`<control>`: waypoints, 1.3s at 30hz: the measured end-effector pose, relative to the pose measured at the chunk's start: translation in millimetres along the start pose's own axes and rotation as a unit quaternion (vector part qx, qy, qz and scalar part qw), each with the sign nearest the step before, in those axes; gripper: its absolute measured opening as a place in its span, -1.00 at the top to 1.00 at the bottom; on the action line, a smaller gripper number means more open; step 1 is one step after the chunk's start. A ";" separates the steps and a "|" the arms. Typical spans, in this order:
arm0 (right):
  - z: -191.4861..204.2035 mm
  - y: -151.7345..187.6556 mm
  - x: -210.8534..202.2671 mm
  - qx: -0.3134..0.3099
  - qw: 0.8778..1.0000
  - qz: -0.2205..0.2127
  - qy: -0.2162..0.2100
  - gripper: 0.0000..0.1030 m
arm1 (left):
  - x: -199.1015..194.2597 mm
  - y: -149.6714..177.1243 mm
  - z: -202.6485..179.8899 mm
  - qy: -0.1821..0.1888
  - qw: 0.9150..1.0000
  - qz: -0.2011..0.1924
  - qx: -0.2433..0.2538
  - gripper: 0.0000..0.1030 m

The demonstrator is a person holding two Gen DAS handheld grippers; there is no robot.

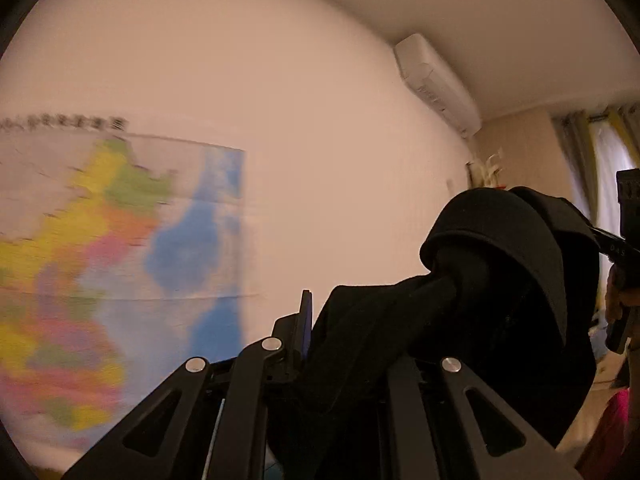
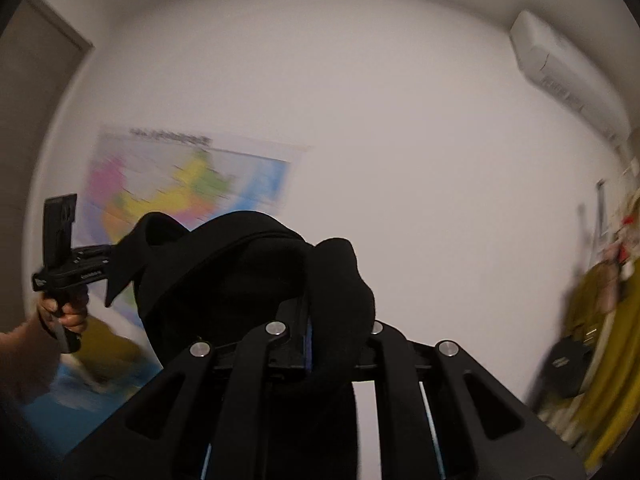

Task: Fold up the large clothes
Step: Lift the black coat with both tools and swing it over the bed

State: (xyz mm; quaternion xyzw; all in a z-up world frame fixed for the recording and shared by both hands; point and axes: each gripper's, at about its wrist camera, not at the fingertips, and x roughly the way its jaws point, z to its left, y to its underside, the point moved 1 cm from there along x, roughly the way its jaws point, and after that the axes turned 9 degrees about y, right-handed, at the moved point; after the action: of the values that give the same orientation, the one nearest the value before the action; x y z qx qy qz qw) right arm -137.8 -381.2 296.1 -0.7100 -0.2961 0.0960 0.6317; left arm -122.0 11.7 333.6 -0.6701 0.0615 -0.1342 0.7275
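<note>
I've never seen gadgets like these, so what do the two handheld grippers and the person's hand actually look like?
Both are matte black. The left gripper and right gripper each have slotted linkage arms joined by round silver rivets, with blue pads lining the fingers. From outside, the left one has a pistol-style grip, a boxy upright block and small white lettering. The hand on it is bare.

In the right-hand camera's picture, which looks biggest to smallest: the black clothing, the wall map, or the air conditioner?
1. black garment, though it is nearest the lens, which inflates it
2. wall map, partly hidden behind the garment
3. air conditioner
</note>
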 end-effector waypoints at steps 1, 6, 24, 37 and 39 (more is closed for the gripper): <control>5.8 3.1 -1.8 0.007 1.000 0.002 -0.012 0.85 | -21.2 4.1 -4.5 -0.022 1.000 0.012 0.017 0.83; 28.9 22.1 -17.1 0.049 0.993 -0.004 -0.111 0.85 | -90.6 8.6 -15.5 -0.071 0.996 0.047 0.037 0.83; 161.8 371.8 310.6 0.118 0.880 0.416 -0.197 0.88 | 65.1 371.5 163.6 -0.190 0.863 0.443 -0.149 0.83; 166.1 416.9 377.1 0.114 0.862 0.468 -0.156 0.67 | 65.2 384.8 200.7 -0.168 0.851 0.464 -0.179 0.55; 167.8 440.0 374.5 0.077 0.846 0.517 -0.107 0.13 | 65.6 396.3 198.0 -0.168 0.841 0.488 -0.163 0.53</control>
State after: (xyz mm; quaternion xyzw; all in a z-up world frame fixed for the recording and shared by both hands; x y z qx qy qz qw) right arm 210.1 -49.1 -65.3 -0.6945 0.0567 0.5066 0.5077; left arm 38.8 209.4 -34.7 -0.6748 0.2780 0.3647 0.5782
